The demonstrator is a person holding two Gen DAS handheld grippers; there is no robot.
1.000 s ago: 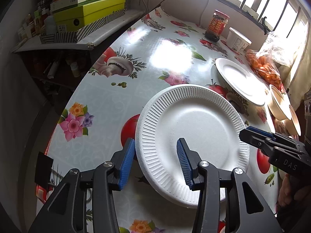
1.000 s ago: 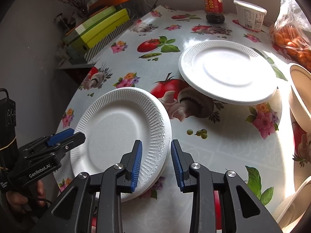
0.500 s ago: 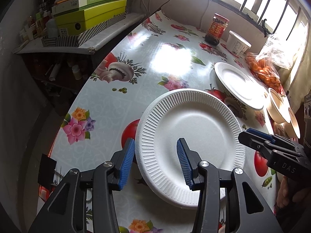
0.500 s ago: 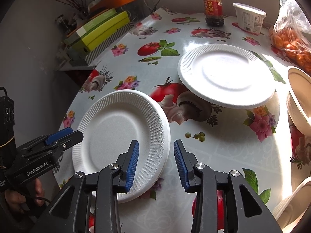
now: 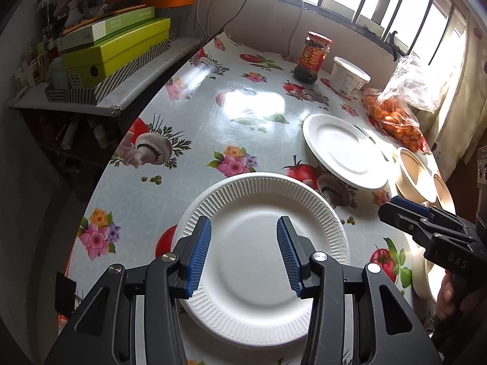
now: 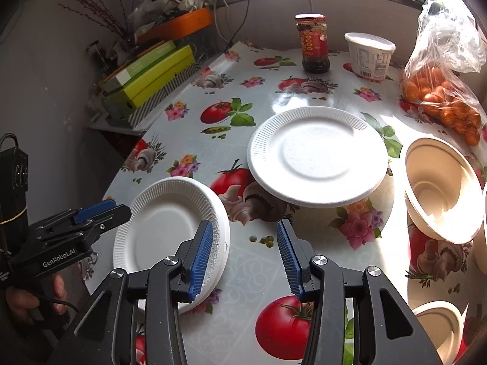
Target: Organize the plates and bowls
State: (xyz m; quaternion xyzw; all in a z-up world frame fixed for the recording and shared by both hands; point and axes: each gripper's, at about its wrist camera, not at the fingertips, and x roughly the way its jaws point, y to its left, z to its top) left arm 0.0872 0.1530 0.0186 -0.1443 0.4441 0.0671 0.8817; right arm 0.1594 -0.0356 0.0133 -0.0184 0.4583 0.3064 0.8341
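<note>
A stack of white ribbed paper plates [image 5: 261,243] lies on the table near its left edge; it also shows in the right wrist view [image 6: 164,234]. My left gripper [image 5: 243,257] is open and empty above the stack. My right gripper [image 6: 243,258] is open and empty, just right of the stack. A second white plate [image 6: 316,158] lies farther back, also in the left wrist view [image 5: 344,152]. Beige bowls [image 6: 441,188] sit at the right, with another bowl [image 6: 441,328] at the front right.
The table [image 6: 213,140] has a fruit-print cloth. At the back stand a sauce jar [image 6: 315,44], a white tub [image 6: 369,54] and a bag of oranges [image 6: 441,100]. A shelf with green boxes [image 5: 115,54] borders the table's left side.
Both grippers have pulled back and up from the near plate stack. The right gripper's jaws have opened wider and come off the stack's rim. The left gripper now hovers over the plate.
</note>
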